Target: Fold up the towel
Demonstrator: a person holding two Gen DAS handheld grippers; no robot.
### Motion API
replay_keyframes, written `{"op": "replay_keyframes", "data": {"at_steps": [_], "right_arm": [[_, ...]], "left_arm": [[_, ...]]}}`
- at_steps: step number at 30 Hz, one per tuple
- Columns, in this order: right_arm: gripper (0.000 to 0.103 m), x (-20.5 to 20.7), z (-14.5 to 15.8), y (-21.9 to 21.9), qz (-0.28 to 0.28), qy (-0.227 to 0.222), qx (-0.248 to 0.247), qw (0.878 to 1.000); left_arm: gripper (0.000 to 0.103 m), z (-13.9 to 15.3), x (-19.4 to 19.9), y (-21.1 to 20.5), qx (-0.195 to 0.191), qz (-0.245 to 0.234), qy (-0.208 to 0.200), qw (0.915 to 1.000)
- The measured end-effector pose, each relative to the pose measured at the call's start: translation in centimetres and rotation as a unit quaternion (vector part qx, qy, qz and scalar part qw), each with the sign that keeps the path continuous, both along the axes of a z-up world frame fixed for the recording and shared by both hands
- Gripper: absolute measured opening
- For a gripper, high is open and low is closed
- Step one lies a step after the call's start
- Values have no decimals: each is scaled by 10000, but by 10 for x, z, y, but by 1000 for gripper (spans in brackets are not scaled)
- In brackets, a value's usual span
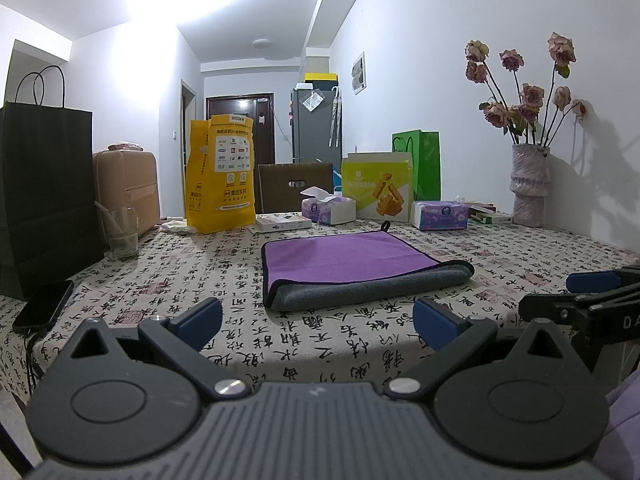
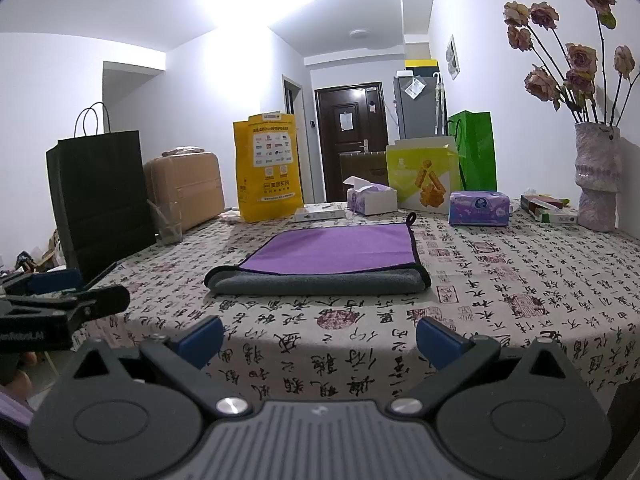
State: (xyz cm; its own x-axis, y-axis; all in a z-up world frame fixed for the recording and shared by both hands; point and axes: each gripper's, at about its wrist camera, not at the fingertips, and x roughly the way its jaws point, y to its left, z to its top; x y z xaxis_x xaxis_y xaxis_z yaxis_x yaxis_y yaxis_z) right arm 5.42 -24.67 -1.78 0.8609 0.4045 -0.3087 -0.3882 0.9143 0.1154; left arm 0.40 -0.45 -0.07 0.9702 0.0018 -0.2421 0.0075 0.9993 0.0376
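While towel (image 1: 352,268) lies ahead, long axis crosswise; left gripper (image 1: 318,320), right gripper (image 2: 320,330) spread wide, empty, equally near.

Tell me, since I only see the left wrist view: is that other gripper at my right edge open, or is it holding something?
Observer: The right gripper is open and empty, pointing at the folded towel.
Operator: What's hidden behind the yellow bag?
Observer: A white paper sheet stuck on the dark door.
Operator: Anything beyond the black bag?
Observer: Small clutter on the floor, too blurry to name.
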Motion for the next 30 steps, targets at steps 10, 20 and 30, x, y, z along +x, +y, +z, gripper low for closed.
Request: {"op": "replay_keyframes", "data": {"at_steps": [10,20,30], "right_arm": [[103,2,-2,-3,-34,86,57,9999],[103,2,-2,-2,-20,25,73,10000],[103,13,-3,-5,-122,-157,83,9998]], "left_arm": [[103,-1,3,3,-14,11,28,10000],[103,-2,5,2,-15,9,38,10000],[103,-5,30,17,47,245,96,9996]]}}
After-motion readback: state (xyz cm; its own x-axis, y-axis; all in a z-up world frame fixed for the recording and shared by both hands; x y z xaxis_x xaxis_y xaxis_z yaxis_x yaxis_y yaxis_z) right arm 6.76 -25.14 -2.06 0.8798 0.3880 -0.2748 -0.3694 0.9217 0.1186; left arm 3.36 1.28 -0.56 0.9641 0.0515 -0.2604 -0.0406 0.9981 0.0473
